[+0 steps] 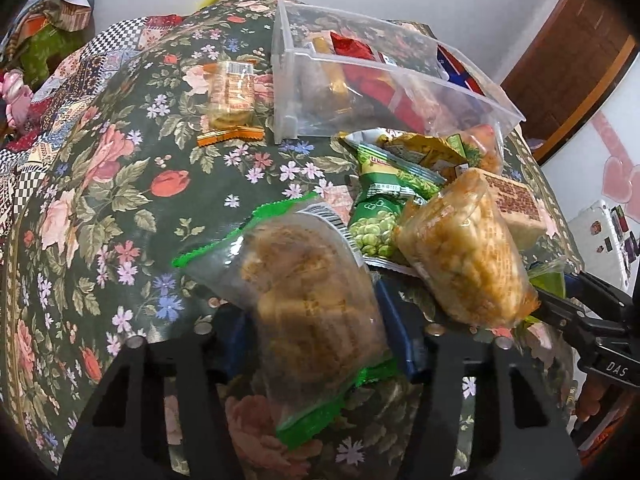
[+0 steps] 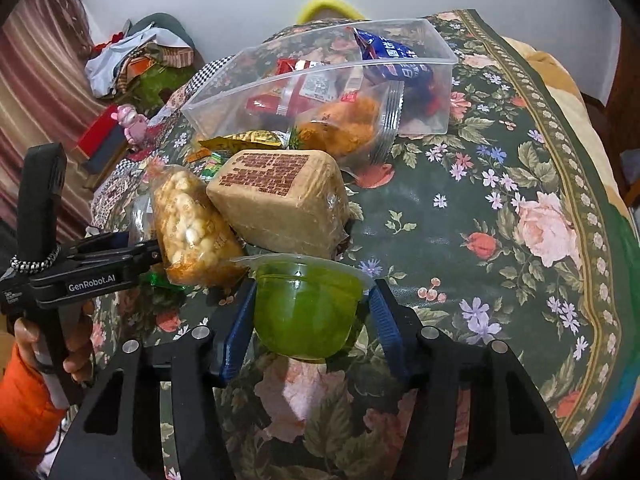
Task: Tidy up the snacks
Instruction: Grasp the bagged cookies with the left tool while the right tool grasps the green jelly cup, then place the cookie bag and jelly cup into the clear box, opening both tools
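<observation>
Gripping one snack apiece, both claws are sitting low over the floral tablecloth (image 2: 500, 160), and the next move is turning on where the clear plastic bin (image 2: 436, 92) lies from each. The left gripper (image 1: 316, 344) is pinching a green-edged clear packet of crumbly biscuits (image 1: 304, 280) between its blue pads; the packet's long axis is running straight out ahead along the fingers, its far end tilting up and slightly left. The right gripper (image 2: 310, 312) is squeezing a green jelly cup (image 2: 306, 304) by its sides, its rim facing away towards the pile, the jaws narrowed to the cup's width.

The bin is standing beyond the loose pile, already holding red and blue packets. In the left wrist view it is lying ahead and to the right; in the right wrist view it is ahead and just above centre, behind a wrapped brown block (image 2: 280, 200) and a bag of puffed corn snacks (image 2: 192, 224). Judging by that, the right hand is looking the better lined up, though both will likely be lifting over the pile to reach the bin.
</observation>
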